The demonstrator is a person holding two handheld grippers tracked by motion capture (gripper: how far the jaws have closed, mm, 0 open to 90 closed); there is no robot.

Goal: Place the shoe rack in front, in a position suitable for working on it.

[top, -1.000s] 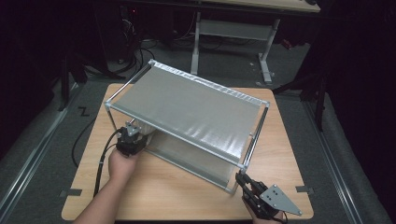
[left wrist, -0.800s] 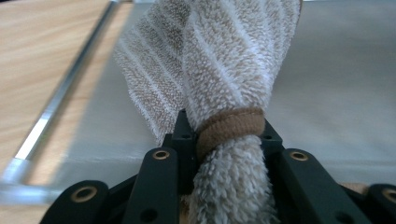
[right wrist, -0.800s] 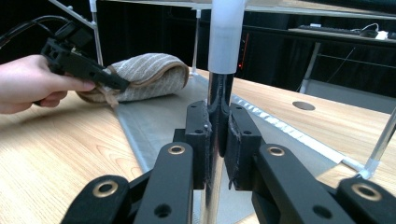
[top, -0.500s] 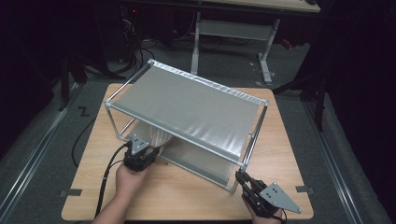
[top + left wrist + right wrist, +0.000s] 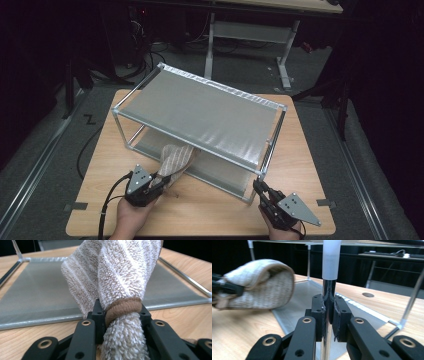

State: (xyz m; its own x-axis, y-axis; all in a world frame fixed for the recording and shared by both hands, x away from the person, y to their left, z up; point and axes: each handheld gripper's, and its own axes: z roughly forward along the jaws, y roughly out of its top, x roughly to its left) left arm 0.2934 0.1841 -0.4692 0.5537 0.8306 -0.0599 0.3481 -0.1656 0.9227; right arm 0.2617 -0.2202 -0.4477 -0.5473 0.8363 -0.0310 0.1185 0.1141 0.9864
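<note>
A beige striped towel (image 5: pixel 176 159) trails from the rack's lower shelf (image 5: pixel 220 175) out over the wooden table. My left gripper (image 5: pixel 161 180) is shut on it; in the left gripper view the jaws pinch the bunched towel (image 5: pixel 120 277) at its brown hem, with the lower shelf's grey mesh (image 5: pixel 37 297) behind. My right gripper (image 5: pixel 257 187) is shut on the rack's front right post (image 5: pixel 264 162). In the right gripper view the pads (image 5: pixel 318 312) clamp that shiny post (image 5: pixel 329 287), and the towel (image 5: pixel 259 285) hangs at the left.
The metal rack's grey upper shelf (image 5: pixel 200 107) covers most of the table (image 5: pixel 310 150). Bare wood runs along the near edge between my hands. Cables lie on the floor at the left, and another table's legs (image 5: pixel 282 50) stand behind.
My left hand has drawn back toward the table's near edge, pulling the towel partly out from the lower shelf. The right gripper has stayed on the post.
</note>
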